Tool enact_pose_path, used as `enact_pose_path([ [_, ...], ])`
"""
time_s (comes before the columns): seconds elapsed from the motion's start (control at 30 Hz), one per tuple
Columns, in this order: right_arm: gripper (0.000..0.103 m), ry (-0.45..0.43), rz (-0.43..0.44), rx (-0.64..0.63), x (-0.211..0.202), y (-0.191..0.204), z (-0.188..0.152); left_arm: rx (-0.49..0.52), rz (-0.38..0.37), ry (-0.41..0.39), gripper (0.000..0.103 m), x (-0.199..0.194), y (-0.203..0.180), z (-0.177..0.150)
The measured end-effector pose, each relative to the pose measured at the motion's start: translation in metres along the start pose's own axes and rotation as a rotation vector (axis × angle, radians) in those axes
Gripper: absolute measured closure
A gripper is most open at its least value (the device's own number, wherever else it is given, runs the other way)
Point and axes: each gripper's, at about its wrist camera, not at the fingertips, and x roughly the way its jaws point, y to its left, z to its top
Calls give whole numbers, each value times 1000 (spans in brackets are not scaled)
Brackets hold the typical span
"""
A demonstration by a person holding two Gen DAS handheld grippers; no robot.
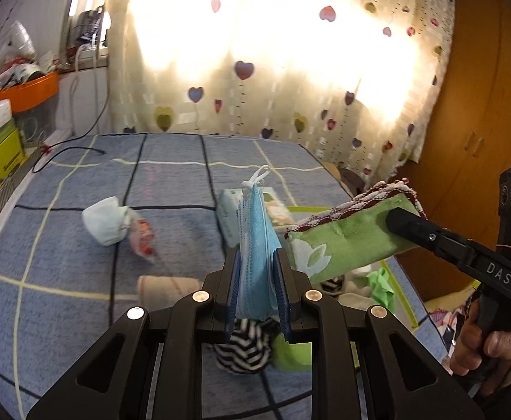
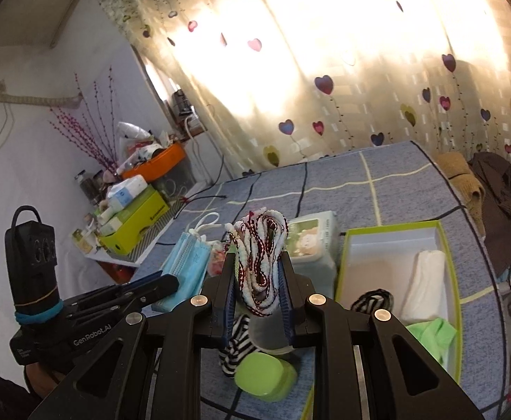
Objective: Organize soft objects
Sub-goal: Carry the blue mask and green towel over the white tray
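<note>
A stack of pale blue face masks (image 1: 255, 245), pleated and with white ear loops sticking up at the top, is clamped edge-on between the jaws of the left gripper (image 1: 258, 280) and is held in the air above the bed. A folded green towel (image 1: 346, 238), printed with a white flower and edged in white-and-maroon trim, is pinched in the closed jaws of the right gripper (image 2: 259, 280); in the right wrist view only its bunched trim (image 2: 260, 259) is seen between the fingers. Both items are held side by side, just apart. Below them, a black-and-white striped sock (image 2: 236, 343) and a lime-green round object (image 2: 264, 378) lie on the blue checked bedspread (image 1: 63, 262). To the right, an open box with a lime-green rim (image 2: 448, 262) holds a white folded cloth (image 2: 427, 283), another striped piece (image 2: 372, 299) and a green cloth (image 2: 430, 334). A wipes packet (image 2: 313, 241) sits beyond, before the heart-patterned curtain (image 2: 325, 80).
</note>
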Motion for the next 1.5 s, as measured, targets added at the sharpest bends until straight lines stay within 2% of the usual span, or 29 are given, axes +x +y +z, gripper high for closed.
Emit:
enact_pose_path([
  [0.4,83,-52,-79,85,-26,-53,2,95,-80,34,83,26,-47,12],
  [0.67,83,-54,-112,136,-21,-85,4,128,-108,69,83,52,-64,19],
  [1.03,83,-19,-174,218,17,-132,9,133,-117,93,83,76,-68,25],
  [1.3,83,53,-182,231,55,-156,16,139,-124,103,83,87,-70,29],
  [1.4,83,85,-212,223,68,-167,20,140,-125,105,83,91,-71,31],
  [1.5,79,112,-219,226,78,-179,21,149,-123,111,83,94,-74,33],
])
